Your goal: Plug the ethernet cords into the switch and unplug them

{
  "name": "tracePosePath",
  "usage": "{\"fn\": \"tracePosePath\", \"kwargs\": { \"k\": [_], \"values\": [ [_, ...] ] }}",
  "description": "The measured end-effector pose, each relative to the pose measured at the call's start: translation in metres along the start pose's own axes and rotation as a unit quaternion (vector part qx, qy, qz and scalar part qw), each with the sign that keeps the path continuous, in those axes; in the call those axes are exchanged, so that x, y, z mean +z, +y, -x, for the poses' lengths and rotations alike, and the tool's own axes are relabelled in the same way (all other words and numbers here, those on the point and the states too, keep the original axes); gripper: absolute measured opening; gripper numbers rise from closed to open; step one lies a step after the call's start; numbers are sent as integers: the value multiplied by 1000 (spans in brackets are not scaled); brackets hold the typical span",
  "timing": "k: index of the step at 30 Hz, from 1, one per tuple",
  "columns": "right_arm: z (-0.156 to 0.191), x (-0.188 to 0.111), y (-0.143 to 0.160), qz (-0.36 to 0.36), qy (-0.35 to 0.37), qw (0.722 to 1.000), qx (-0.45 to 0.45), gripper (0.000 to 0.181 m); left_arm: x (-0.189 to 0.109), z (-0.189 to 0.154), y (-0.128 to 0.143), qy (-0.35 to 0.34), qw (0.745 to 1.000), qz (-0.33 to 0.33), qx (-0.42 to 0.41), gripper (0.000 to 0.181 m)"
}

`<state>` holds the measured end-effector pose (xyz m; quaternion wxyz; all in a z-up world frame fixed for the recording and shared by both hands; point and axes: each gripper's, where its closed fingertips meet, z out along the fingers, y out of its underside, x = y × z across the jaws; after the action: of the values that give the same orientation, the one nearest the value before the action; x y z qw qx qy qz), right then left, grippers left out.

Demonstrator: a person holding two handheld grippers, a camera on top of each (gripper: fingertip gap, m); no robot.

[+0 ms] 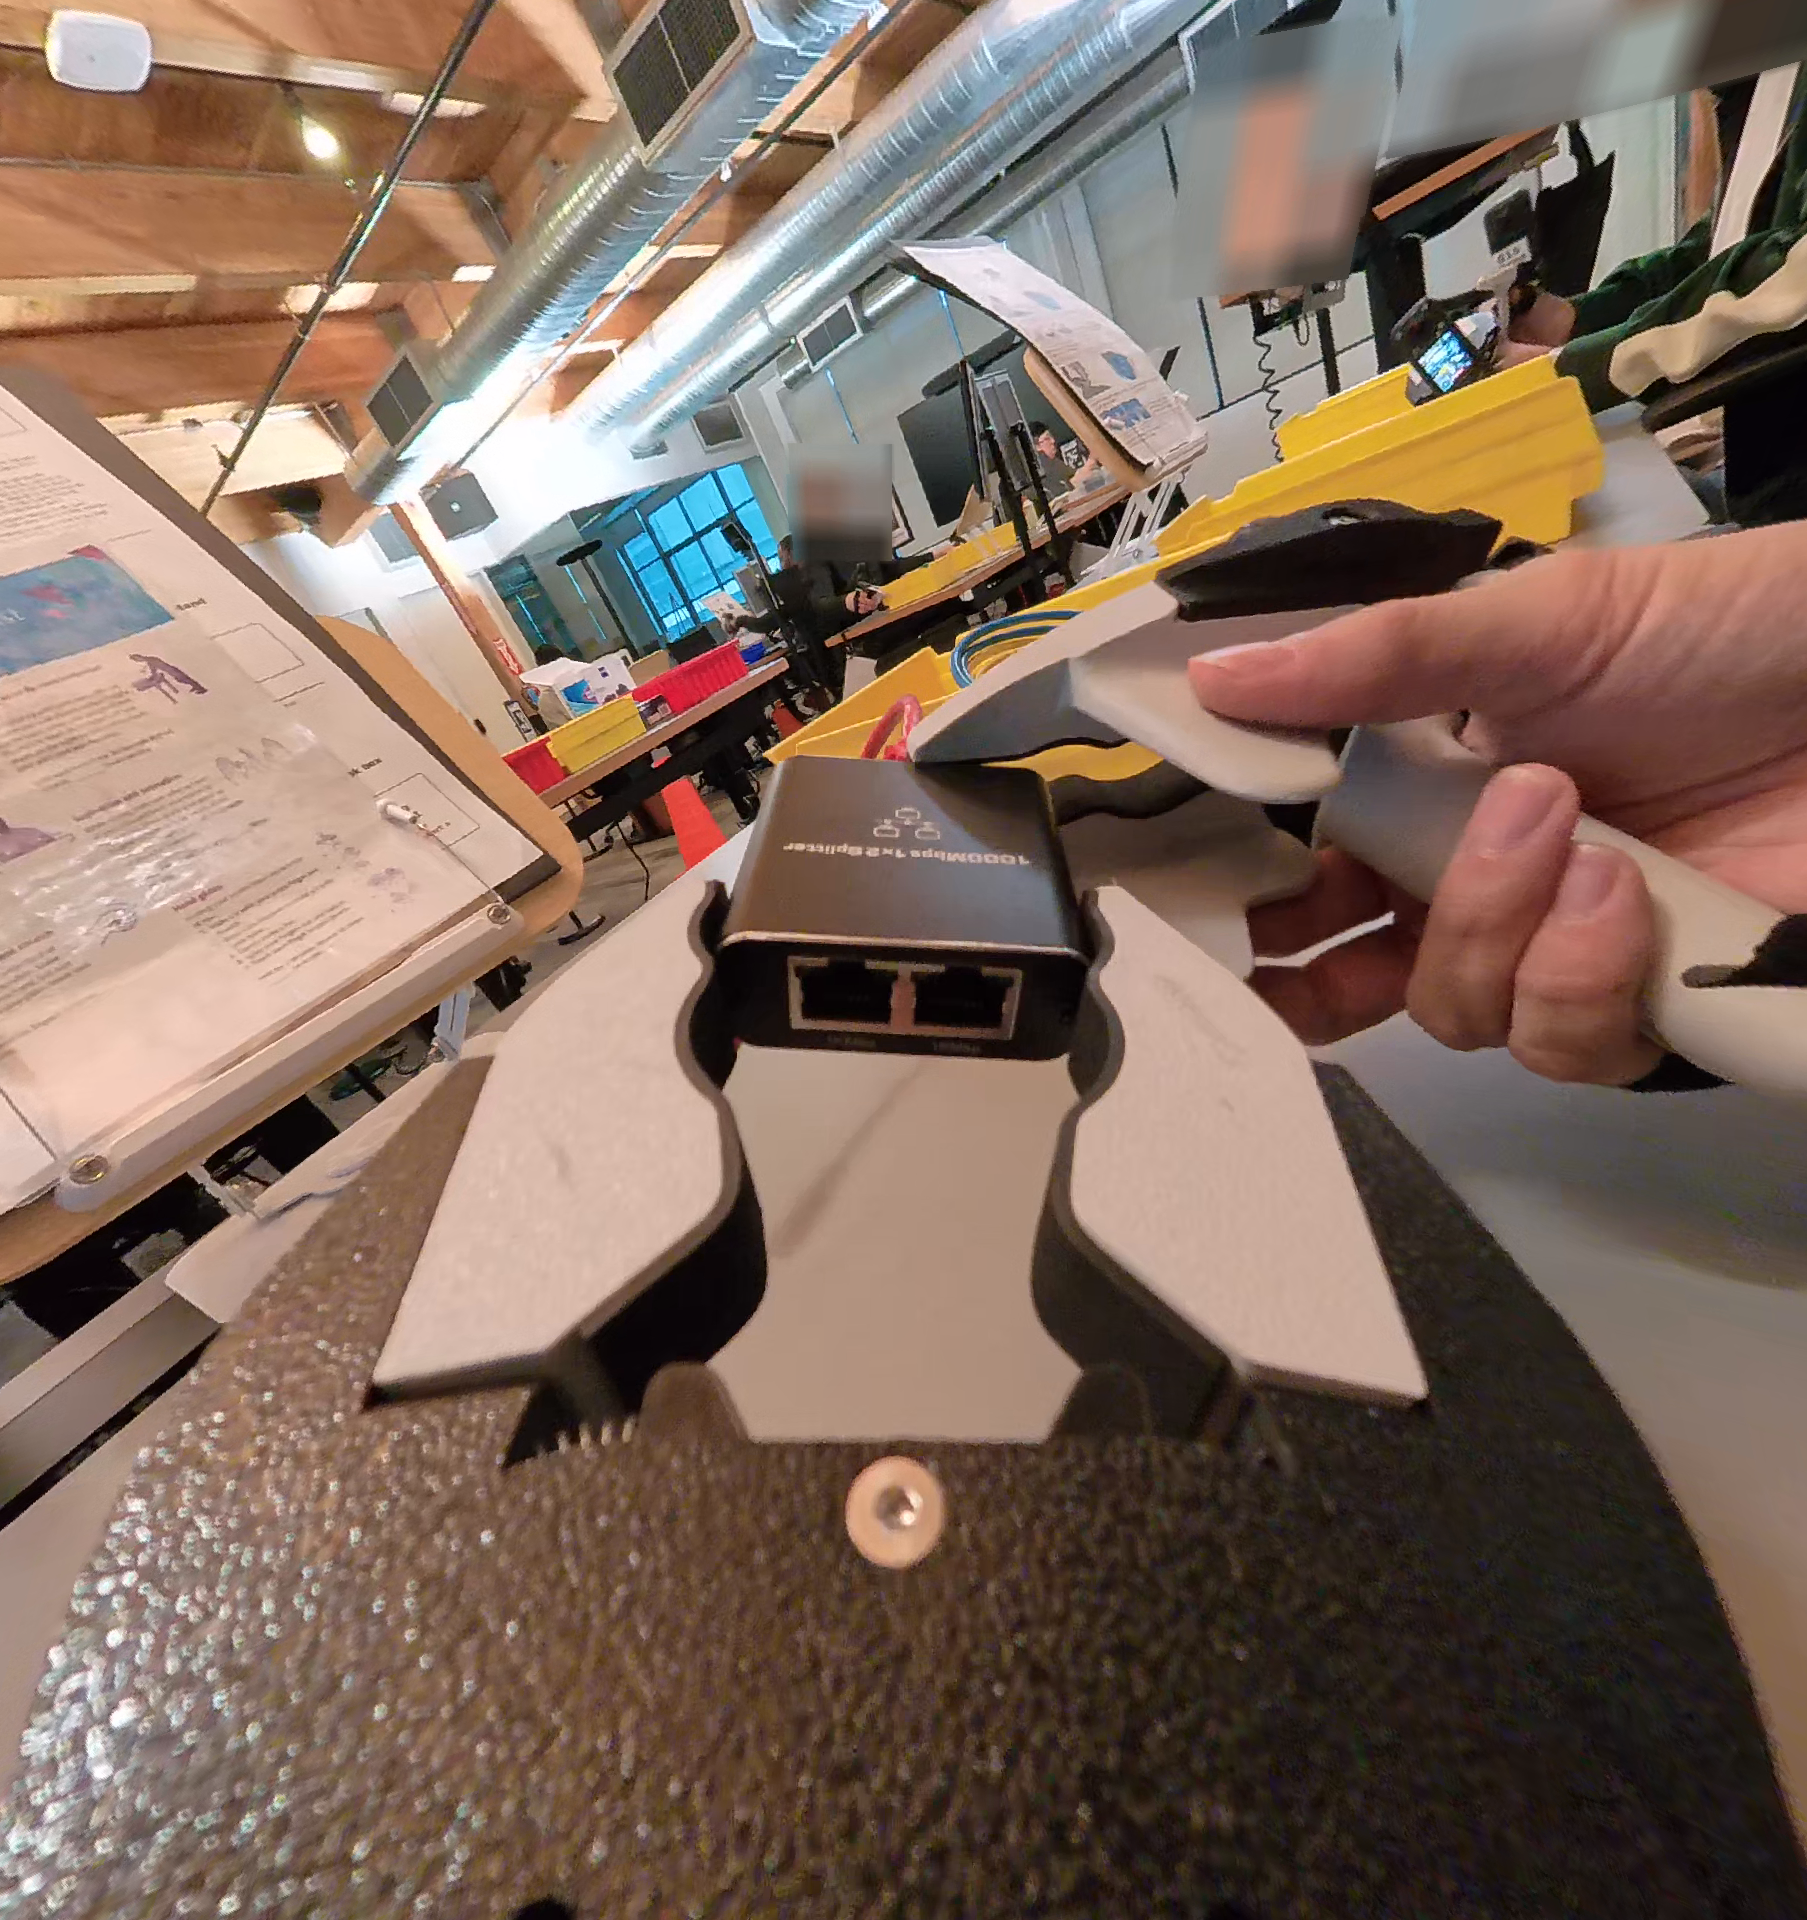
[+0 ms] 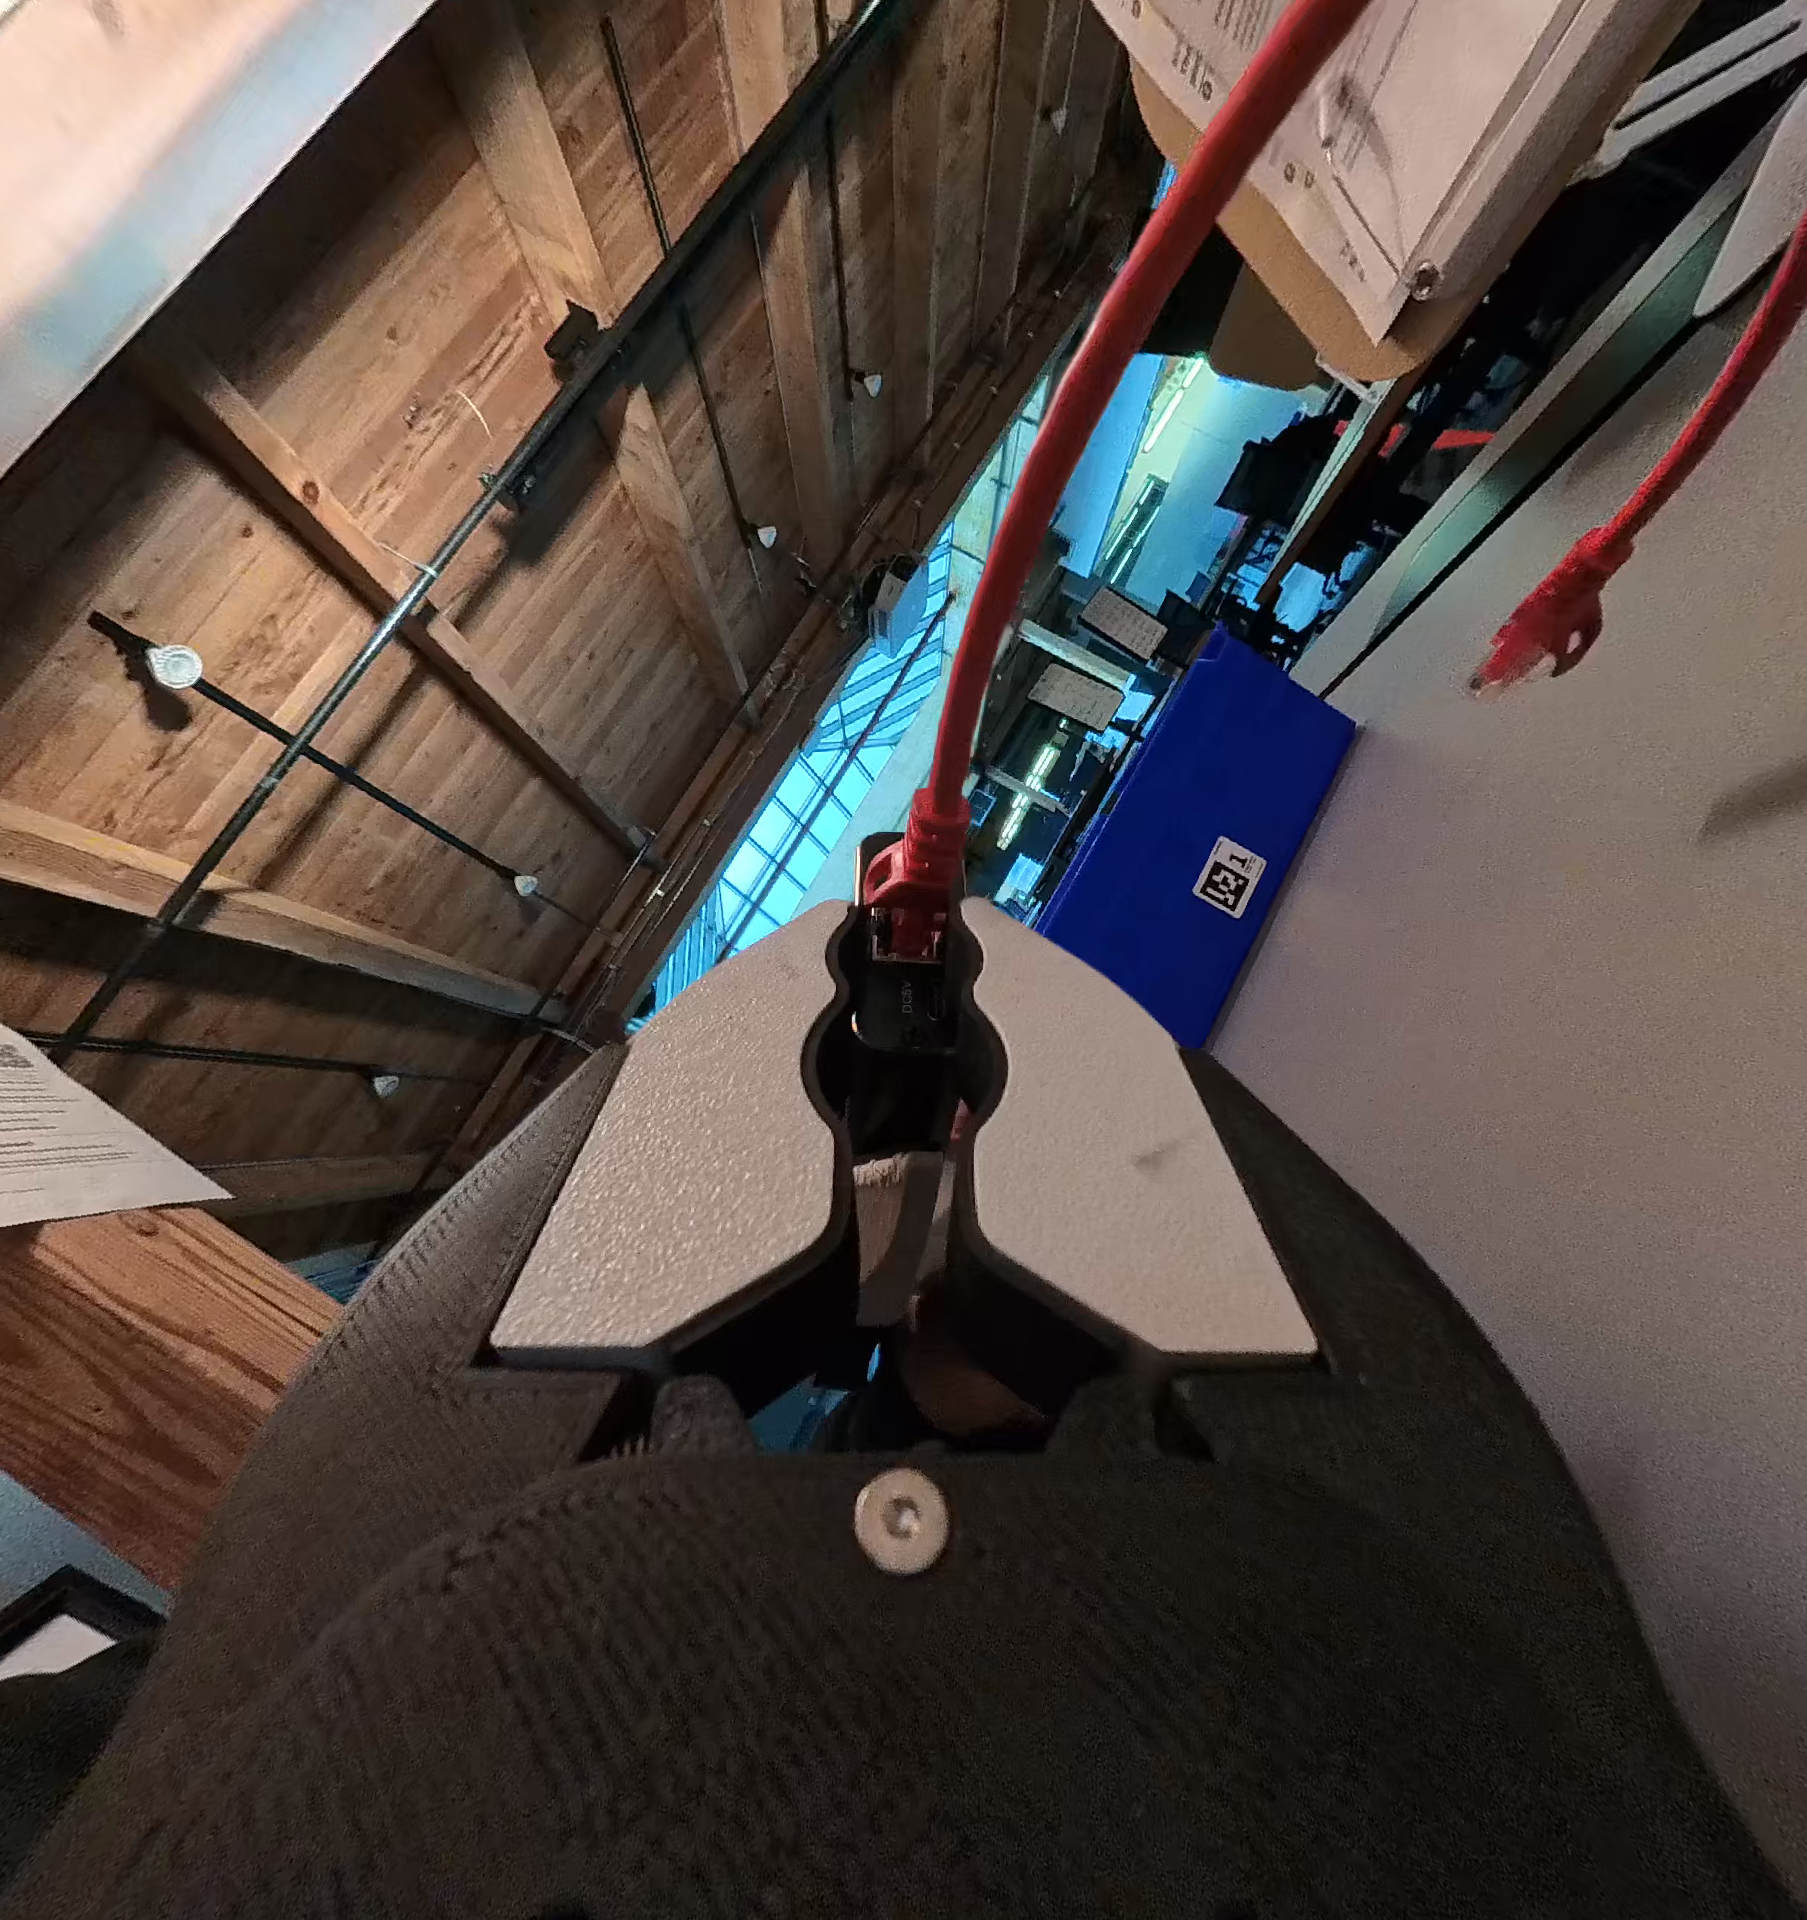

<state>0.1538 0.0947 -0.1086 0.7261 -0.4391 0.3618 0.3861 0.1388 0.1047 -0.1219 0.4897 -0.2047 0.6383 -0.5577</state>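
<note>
Your left gripper is clamped on the small black metal switch box, its two empty ports facing back toward you. Your right gripper comes in from the far right end of that box, its grey fingers closed around the end where a red ethernet cord is plugged in. That cord's loose plug hangs to its right.

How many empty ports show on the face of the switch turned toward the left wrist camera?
2: side by side on the black switch, a left port and a right port, both empty. The right wrist view shows a red cord plugged into another face.
</note>
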Motion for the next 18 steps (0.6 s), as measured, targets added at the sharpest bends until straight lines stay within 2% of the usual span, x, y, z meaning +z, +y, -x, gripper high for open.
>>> {"fn": "tracePosePath", "kwargs": {
  "k": [13,18],
  "values": [
    [-6,-5,-8,-45,-15,998,39,12,9,-4,3,-37,999,24,24,63],
    [-11,-5,-10,-24,-23,999,38,10,13,-4,8,-60,998,34,8,63]
  ]
}}
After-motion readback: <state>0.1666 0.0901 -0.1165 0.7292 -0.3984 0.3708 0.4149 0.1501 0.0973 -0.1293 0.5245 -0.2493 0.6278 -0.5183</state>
